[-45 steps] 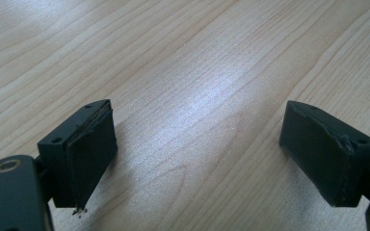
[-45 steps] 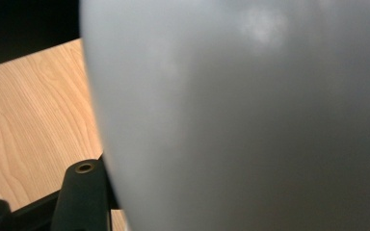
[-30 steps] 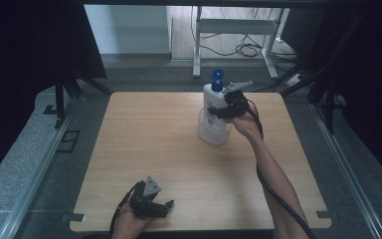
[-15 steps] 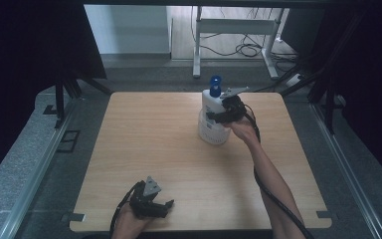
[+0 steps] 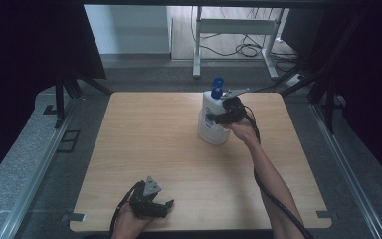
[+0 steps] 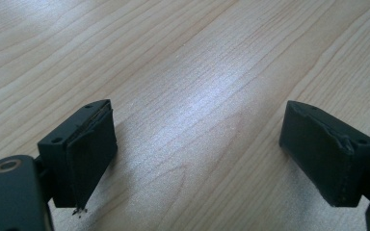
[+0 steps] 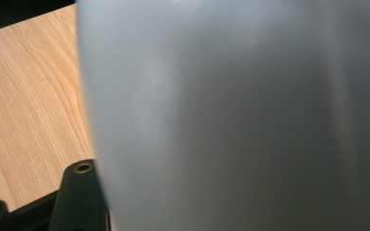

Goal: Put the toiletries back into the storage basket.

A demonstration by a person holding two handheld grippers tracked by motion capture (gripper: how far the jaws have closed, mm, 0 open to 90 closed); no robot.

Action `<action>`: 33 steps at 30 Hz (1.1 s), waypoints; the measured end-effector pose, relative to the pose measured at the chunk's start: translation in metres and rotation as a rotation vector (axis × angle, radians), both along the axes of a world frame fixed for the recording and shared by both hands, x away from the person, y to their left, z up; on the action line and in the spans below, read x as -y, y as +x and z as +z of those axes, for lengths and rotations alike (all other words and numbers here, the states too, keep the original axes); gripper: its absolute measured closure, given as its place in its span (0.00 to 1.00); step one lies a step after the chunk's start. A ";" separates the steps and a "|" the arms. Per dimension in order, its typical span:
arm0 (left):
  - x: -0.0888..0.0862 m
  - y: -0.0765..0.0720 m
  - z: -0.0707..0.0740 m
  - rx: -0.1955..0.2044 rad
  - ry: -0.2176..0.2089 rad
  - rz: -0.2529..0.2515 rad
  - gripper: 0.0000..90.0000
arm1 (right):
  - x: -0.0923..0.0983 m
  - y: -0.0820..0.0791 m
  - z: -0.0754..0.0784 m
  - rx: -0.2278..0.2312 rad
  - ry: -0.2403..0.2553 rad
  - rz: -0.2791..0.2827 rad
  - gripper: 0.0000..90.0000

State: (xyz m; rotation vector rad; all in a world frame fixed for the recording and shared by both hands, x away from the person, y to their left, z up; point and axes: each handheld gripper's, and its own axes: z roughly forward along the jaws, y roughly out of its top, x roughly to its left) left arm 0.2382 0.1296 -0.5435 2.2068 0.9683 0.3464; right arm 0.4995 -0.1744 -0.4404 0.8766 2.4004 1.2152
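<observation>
A white bottle [image 5: 210, 132] with a blue cap [image 5: 217, 87] stands upright on the far right part of the wooden table [image 5: 144, 134]. My right gripper [image 5: 215, 117] is shut on its upper body from the right side. Its jaws have just been opening very slightly, with the bottle still pressed between them. In the right gripper view the bottle's pale wall [image 7: 241, 115] sits very close, blurred. My left gripper [image 5: 165, 205] rests near the front edge, open, with nothing but bare wood between its pads [image 6: 212, 159].
Dark curtains and metal frame legs [image 5: 59, 99] surround the table. Behind the far edge stands a white desk frame [image 5: 234, 30] with cables on the floor. The right gripper's cable [image 5: 273, 199] trails along the forearm.
The right gripper and the bottle have come down a little toward the tabletop. The left gripper has not moved.
</observation>
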 end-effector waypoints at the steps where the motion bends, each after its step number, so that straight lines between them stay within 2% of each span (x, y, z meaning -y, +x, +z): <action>1: 0.000 0.000 0.000 0.000 -0.001 0.001 0.13 | 0.000 0.000 0.000 -0.001 0.002 -0.001 0.40; 6: 0.000 0.000 0.000 0.000 -0.002 0.000 0.13 | 0.001 -0.001 0.001 0.000 0.017 -0.004 0.40; 10: 0.000 0.000 0.000 0.000 0.000 0.000 0.13 | 0.004 -0.003 0.005 -0.001 0.067 -0.006 0.37; 16: 0.000 0.000 0.000 0.000 0.000 0.000 0.13 | 0.005 -0.005 0.016 0.022 0.081 -0.018 0.30; 33: 0.000 0.000 0.000 0.001 -0.002 0.001 0.13 | 0.004 -0.012 0.028 0.047 0.061 -0.006 0.21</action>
